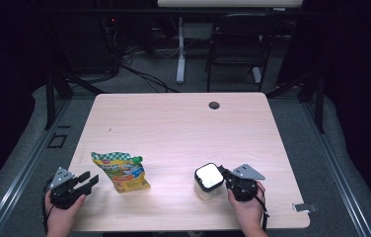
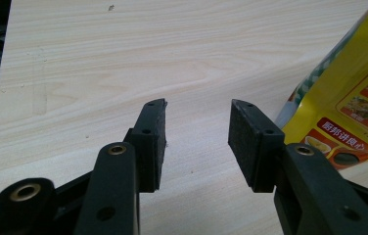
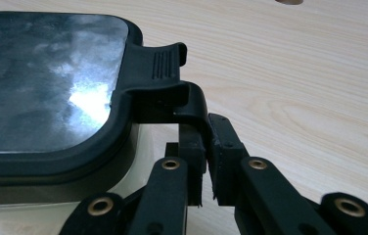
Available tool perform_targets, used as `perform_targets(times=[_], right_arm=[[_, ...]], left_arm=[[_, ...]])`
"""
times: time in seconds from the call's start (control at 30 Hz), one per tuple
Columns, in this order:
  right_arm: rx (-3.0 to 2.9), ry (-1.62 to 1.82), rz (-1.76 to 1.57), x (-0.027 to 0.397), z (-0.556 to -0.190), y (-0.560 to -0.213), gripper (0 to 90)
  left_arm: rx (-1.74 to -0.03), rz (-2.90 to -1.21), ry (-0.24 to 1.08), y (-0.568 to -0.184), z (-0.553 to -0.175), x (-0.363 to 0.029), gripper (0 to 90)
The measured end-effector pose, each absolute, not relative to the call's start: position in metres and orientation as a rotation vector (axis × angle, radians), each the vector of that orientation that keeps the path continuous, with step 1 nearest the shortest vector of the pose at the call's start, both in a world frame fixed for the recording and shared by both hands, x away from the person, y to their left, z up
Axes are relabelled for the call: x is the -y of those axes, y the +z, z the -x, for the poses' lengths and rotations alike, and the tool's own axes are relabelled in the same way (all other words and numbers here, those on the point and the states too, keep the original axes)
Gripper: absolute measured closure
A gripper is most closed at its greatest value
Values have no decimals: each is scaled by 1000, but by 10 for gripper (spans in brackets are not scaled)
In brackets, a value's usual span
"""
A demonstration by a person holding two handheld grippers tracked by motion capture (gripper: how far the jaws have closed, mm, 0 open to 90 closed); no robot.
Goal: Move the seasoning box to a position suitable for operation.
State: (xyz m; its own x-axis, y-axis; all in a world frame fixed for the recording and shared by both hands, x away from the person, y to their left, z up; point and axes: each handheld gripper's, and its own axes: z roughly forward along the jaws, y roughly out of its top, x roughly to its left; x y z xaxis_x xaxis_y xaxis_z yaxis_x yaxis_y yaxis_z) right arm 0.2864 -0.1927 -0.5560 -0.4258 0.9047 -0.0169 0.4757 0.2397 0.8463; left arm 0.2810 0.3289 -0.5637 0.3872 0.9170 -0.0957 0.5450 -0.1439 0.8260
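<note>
Gripping the latch (image 3: 192,105) of the still-lidded box (image 1: 208,180) at lower right, the right gripper (image 1: 230,178) had jaws closed, while the left gripper (image 1: 86,181) waited open beside the pouch (image 1: 121,170) at lower left.

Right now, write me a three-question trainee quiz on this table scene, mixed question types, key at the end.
1. True or false: the left claw is shut on the yellow pouch.
2. Multiple choice: the right claw grips which part of the container? A) its clear base B) the black latch hanging from its lid C) nothing
3. Fill in: in the high view, the pouch lies on the table to the ___ of the container.

Key: 1 false, its jaws stand apart over bare wood beside the pouch; 2 B; 3 left.
</note>
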Motion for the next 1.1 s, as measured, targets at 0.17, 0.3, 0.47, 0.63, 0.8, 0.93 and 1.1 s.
perform_targets(times=[0.17, 0.3, 0.47, 0.63, 0.8, 0.93, 1.1], right_arm=[[-2018, 1083, -1238, 187, -288, -560, 854], [-2027, 1070, -1234, 185, -288, -564, 853], [-2020, 1088, -1256, 186, -287, -566, 840], [-2051, 1112, -1258, 191, -284, -563, 833], [-2107, 1103, -1245, 195, -282, -559, 833], [-2119, 1128, -1262, 198, -274, -554, 821], [-2159, 1150, -1245, 200, -262, -552, 821]], left_arm=[[-1272, -1817, 561, -564, -282, -329, 581], [-1270, -1822, 561, -564, -281, -328, 581], [-1269, -1818, 565, -563, -282, -329, 580], [-1270, -1813, 568, -563, -281, -330, 579], [-1269, -1809, 568, -563, -281, -330, 578], [-1269, -1806, 568, -563, -281, -329, 577], [-1270, -1808, 570, -563, -282, -330, 577]])
